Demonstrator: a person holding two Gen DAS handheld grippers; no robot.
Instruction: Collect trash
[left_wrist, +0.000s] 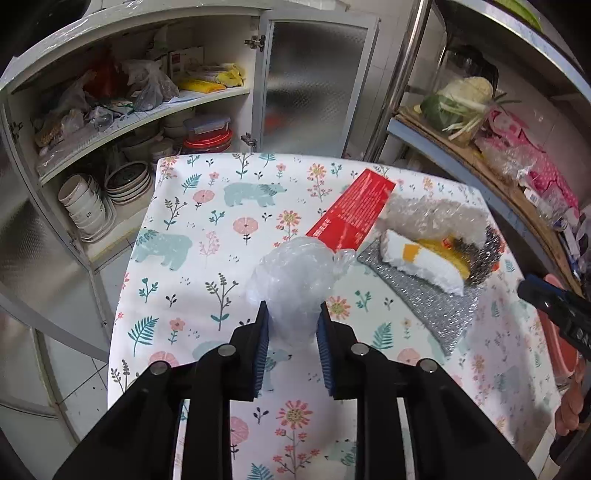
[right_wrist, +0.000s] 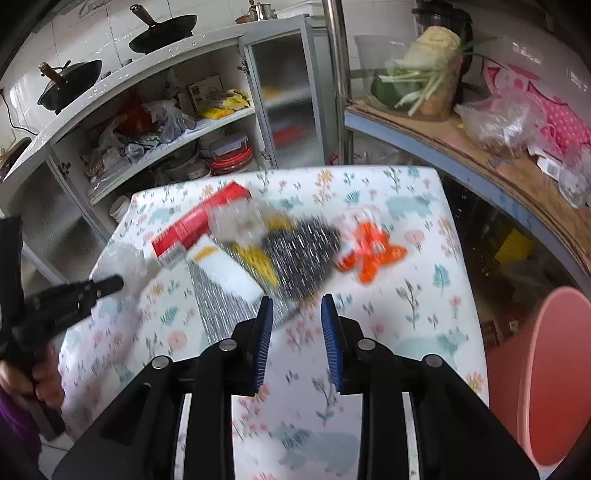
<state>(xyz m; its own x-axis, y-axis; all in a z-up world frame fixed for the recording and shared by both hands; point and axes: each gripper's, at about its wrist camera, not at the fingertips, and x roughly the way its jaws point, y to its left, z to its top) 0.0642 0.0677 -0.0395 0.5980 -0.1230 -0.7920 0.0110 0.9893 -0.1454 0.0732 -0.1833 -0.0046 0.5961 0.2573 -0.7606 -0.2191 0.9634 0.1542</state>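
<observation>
My left gripper (left_wrist: 291, 314) is shut on a crumpled clear plastic bag (left_wrist: 291, 284) and holds it over the flowered table (left_wrist: 192, 229). The bag also shows in the right wrist view (right_wrist: 122, 264) at the left gripper's tip. Trash lies in a heap: a red box (left_wrist: 354, 210), bubble wrap (left_wrist: 424, 214), a white and orange foam piece (left_wrist: 424, 262), a silver padded mailer (left_wrist: 432, 302) and a dark scrubber (left_wrist: 487, 254). My right gripper (right_wrist: 297, 314) is open and empty, above the table just in front of the mailer (right_wrist: 218, 299). An orange wrapper (right_wrist: 373, 251) lies to the right of the heap.
A pink bin (right_wrist: 550, 373) stands at the table's right side. An open cupboard (left_wrist: 122, 122) with bowls and bags is behind the table at the left. A shelf (left_wrist: 491, 155) with vegetables and bags runs along the right.
</observation>
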